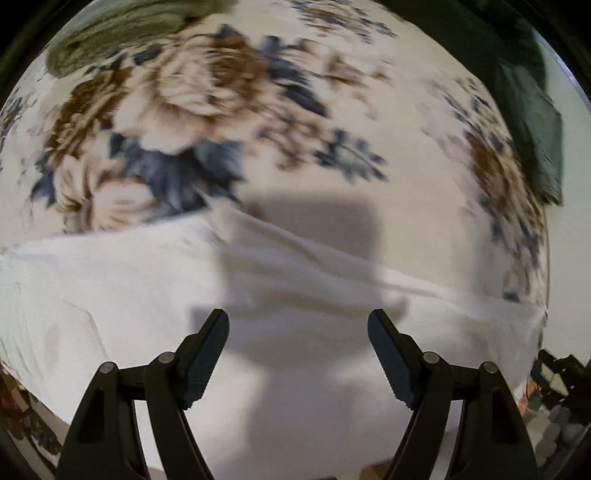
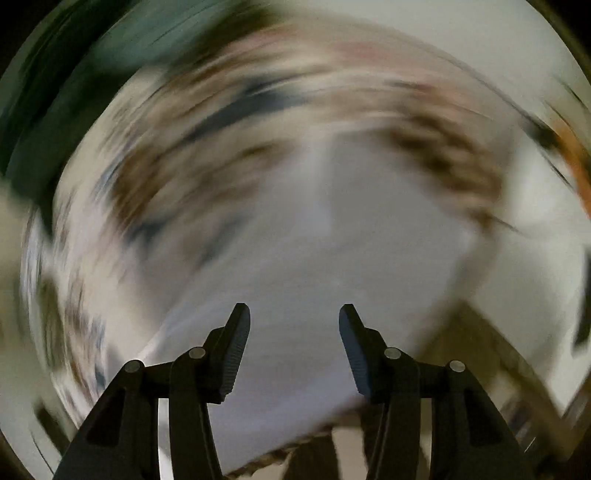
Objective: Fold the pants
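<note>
White pants [image 1: 147, 295] lie spread across the near half of a floral bedspread [image 1: 221, 110]. My left gripper [image 1: 298, 325] hangs over the white cloth, pointing down, its jaws wide apart with nothing between them; its shadow falls on the fabric. The right wrist view is heavily blurred. There my right gripper [image 2: 294, 317] stands open above the same white pants [image 2: 332, 258], and its jaws hold nothing.
An olive-green garment [image 1: 110, 33] lies at the far left of the bed and a dark green one [image 1: 532, 122] at the far right. The bed's edge and cluttered floor [image 1: 554, 413] show at the lower right. A blurred wooden edge [image 2: 491, 350] sits at right.
</note>
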The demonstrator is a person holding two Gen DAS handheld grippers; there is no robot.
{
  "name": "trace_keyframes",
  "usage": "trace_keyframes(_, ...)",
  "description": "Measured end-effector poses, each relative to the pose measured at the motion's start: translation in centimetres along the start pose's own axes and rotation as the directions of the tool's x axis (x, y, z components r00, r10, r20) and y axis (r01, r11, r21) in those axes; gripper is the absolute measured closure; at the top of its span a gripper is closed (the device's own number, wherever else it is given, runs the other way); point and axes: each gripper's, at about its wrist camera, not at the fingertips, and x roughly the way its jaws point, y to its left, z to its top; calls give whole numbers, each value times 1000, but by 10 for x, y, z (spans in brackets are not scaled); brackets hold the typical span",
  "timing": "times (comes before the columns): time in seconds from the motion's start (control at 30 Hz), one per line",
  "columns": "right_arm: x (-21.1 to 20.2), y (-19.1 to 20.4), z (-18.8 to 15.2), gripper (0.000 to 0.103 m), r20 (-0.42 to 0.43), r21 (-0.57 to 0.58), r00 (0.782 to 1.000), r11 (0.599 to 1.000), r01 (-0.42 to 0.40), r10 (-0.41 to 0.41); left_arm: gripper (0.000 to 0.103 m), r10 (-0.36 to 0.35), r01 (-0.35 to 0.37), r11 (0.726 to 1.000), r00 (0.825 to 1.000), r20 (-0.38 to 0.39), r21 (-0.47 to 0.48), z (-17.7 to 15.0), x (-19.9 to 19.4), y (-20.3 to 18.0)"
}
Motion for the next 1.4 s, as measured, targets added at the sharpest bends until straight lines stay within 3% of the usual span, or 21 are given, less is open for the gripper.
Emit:
trace_keyframes(0.1,5,-65,0,50,9,187,1000,982,-29,28,27,-7,10,999,998,-70,43,-20,25,-31)
trace_keyframes(0.17,16,-101,9,50,3,261,995,960,-98,101,27,-13,19,999,995,-102,51,-34,42,-42)
trace_keyframes(0.27,40,-108,13,50,2,266,986,951,-160,165,27,34,-24,996,992,-125,82,-42,64,-48)
trace_keyframes(0.3,47,-106,16,55,-3,249,985,954,-166,172,23,45,-33,995,992,-119,98,-43,69,-50)
trace_keyframes(0.33,54,-92,7,68,10,238,984,956,-173,175,15,44,-32,994,992,-119,108,-44,72,-52)
trace_keyframes(0.37,57,-80,2,92,42,208,989,966,-150,144,11,36,-21,993,992,-124,117,-44,74,-54)
trace_keyframes(0.4,57,-73,2,92,64,186,992,975,-120,110,1,26,-10,992,991,-130,124,-43,76,-57)
trace_keyframes(0.53,39,-53,-7,95,165,147,981,981,-126,102,0,63,-36,985,986,-155,169,-41,89,-65)
trace_keyframes(0.57,41,-52,-8,95,153,118,984,987,-111,92,0,67,-41,985,985,-156,165,-40,90,-65)
trace_keyframes(0.6,47,-51,-9,84,121,94,990,992,-79,67,0,72,-47,987,985,-156,157,-39,91,-66)
trace_keyframes(0.63,54,-53,-9,70,80,84,996,995,-46,39,0,75,-53,988,985,-157,144,-37,93,-66)
trace_keyframes(0.67,61,-57,-10,42,25,85,1000,996,-18,16,0,79,-58,989,984,-158,133,-37,94,-66)
trace_keyframes(0.7,62,-65,-12,35,8,100,999,994,-43,42,0,83,-63,990,984,-157,127,-35,96,-69)
trace_keyframes(0.77,56,-79,-22,35,23,136,987,977,-161,160,0,96,-78,990,983,-155,121,-34,98,-72)
trace_keyframes(0.9,60,-92,-41,35,38,198,975,955,-223,220,0,116,-97,987,981,-155,124,-25,109,-85)
trace_keyframes(1.07,51,-98,-44,35,204,247,936,910,-334,288,0,109,-89,988,981,-163,124,-25,107,-81)
trace_keyframes(1.27,92,-71,-37,35,10,217,978,954,-206,209,0,111,-90,989,978,-177,121,-17,104,-68)
trace_keyframes(1.33,95,-64,-37,37,22,194,975,956,-221,221,0,114,-94,988,978,-176,119,-18,105,-71)
trace_keyframes(1.4,92,-60,-35,41,80,199,949,928,-315,305,0,115,-95,988,977,-178,118,-15,105,-70)
